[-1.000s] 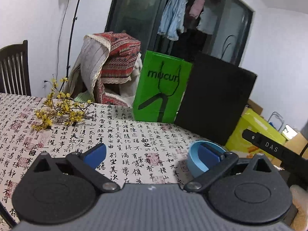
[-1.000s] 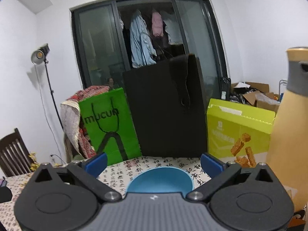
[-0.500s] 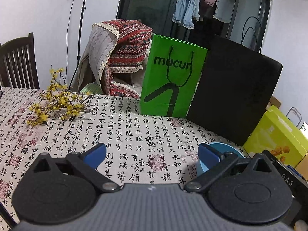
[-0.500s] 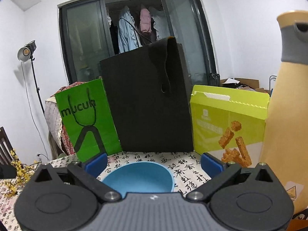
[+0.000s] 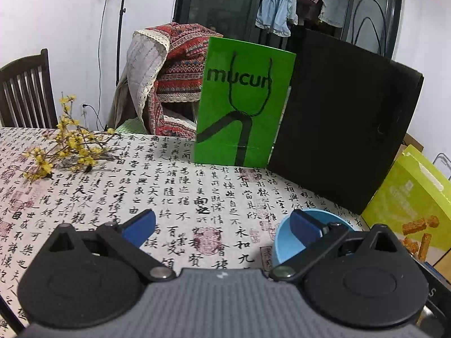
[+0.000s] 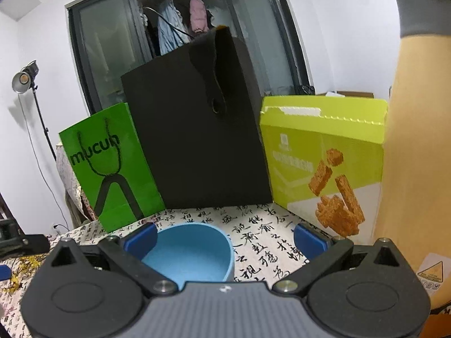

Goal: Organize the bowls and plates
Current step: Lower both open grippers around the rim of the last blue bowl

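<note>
Right wrist view: right gripper [image 6: 225,238] fingers wide, blue bowl [image 6: 191,253] beside the left finger. Left gripper [image 5: 222,225] wide, empty.

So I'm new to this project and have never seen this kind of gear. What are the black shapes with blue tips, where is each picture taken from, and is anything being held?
Each picture comes from a camera fixed on a hand-held gripper, looking forward along its two fingers. The black shapes are the gripper's body and the blue tips are its finger pads.

One view is from the left gripper, the other from the right gripper. Both are open and hold nothing.

Both look over a tablecloth printed with black writing. On it sits a blue bowl, close in front of the right gripper. Behind stand a green bag, a black bag and a yellow-green snack box. Yellow flowers lie to the left.
</note>
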